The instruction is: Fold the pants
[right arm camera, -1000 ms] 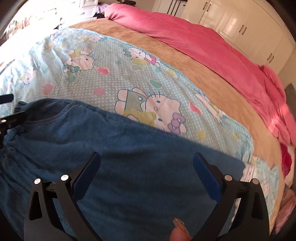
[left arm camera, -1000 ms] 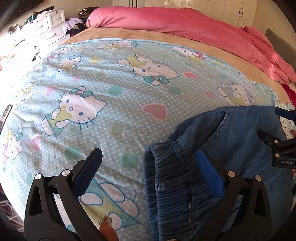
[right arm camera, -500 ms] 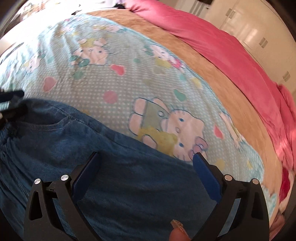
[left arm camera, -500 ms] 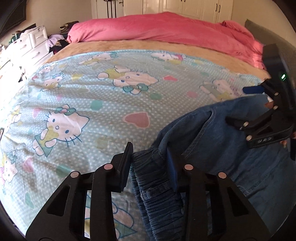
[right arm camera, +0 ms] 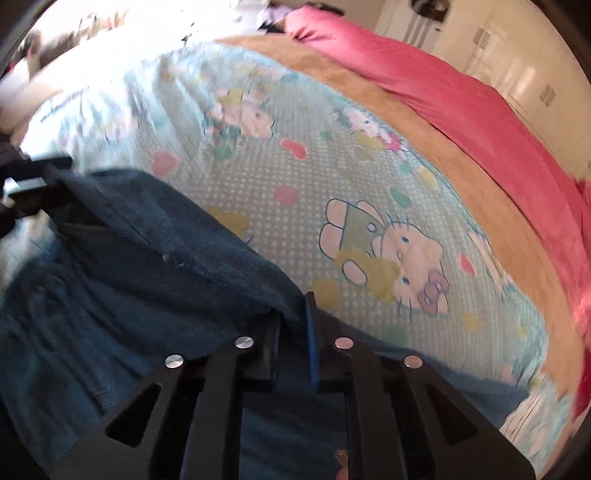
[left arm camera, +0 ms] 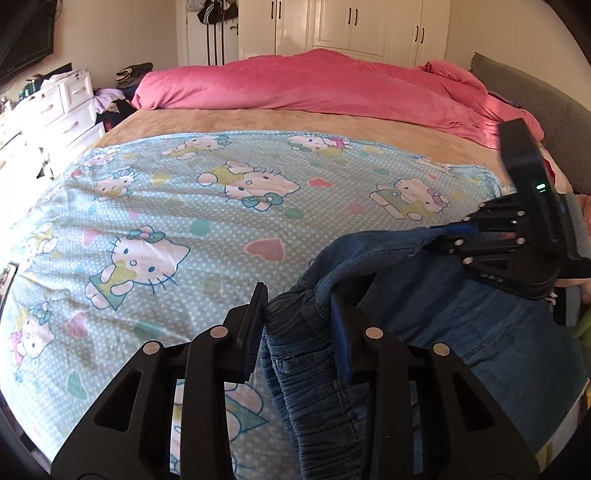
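Left wrist view looks across a bed (left arm camera: 229, 122) whose near part is covered by a pale blue cartoon-cat sheet (left arm camera: 207, 221). At the far left edge of the bed stands a white chest of drawers (left arm camera: 62, 107), with clothes heaped beside it. Along the far edge of the bed lies a rolled pink duvet (left arm camera: 314, 85), and white wardrobe doors (left arm camera: 347, 26) stand behind it. Toward the near right corner of the bed lie the blue denim pants (left arm camera: 461, 325). The left gripper (left arm camera: 297, 314) has its jaws clenched on the gathered elastic waistband, which bunches up between the pads and hangs down over the sheet below them. Further right, the right gripper (left arm camera: 443, 230) pinches the upper edge of the pants, and that edge is drawn up off the bed between the two grippers. A grey headboard (left arm camera: 535, 99) runs along the right edge of the bed.

Right wrist view is blurred. At its left edge the other gripper shows as a dark shape at the end of the denim. The pants (right arm camera: 122, 266) fill the lower left, their raised edge running to the right gripper (right arm camera: 291, 325), whose jaws are nearly together and clamped on a fold of that fabric. To the right lie the sheet (right arm camera: 369, 184), a tan blanket strip (right arm camera: 461, 155) and the duvet (right arm camera: 424, 81).
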The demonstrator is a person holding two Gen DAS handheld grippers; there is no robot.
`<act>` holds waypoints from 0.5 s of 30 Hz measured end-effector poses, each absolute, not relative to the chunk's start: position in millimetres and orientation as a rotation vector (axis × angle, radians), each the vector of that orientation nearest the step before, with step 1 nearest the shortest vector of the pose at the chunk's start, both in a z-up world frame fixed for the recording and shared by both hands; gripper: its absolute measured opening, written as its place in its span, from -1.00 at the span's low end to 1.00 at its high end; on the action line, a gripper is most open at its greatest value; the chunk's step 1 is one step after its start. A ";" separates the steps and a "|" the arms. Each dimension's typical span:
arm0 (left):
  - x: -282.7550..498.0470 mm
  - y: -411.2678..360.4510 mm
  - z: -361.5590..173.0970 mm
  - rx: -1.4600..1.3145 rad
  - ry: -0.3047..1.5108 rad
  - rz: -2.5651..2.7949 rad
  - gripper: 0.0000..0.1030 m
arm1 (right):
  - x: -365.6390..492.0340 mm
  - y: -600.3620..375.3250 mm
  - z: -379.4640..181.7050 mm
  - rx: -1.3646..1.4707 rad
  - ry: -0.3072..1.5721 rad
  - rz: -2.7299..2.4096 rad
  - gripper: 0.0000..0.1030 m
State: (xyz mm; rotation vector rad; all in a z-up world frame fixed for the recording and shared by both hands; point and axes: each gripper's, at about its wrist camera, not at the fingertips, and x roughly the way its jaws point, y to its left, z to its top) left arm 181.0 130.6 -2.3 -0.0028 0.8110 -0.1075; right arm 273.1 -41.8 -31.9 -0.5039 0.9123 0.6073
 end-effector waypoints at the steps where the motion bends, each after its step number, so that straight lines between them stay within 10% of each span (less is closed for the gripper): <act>1: 178.6 131.9 -2.0 -0.009 0.813 -0.113 -0.52 | 267.1 -47.1 -26.6 -0.476 0.897 0.615 -0.84; 15: 104.0 121.5 22.7 -0.003 0.773 -0.191 -0.52 | 116.1 -103.3 34.7 -0.300 0.756 0.710 -0.87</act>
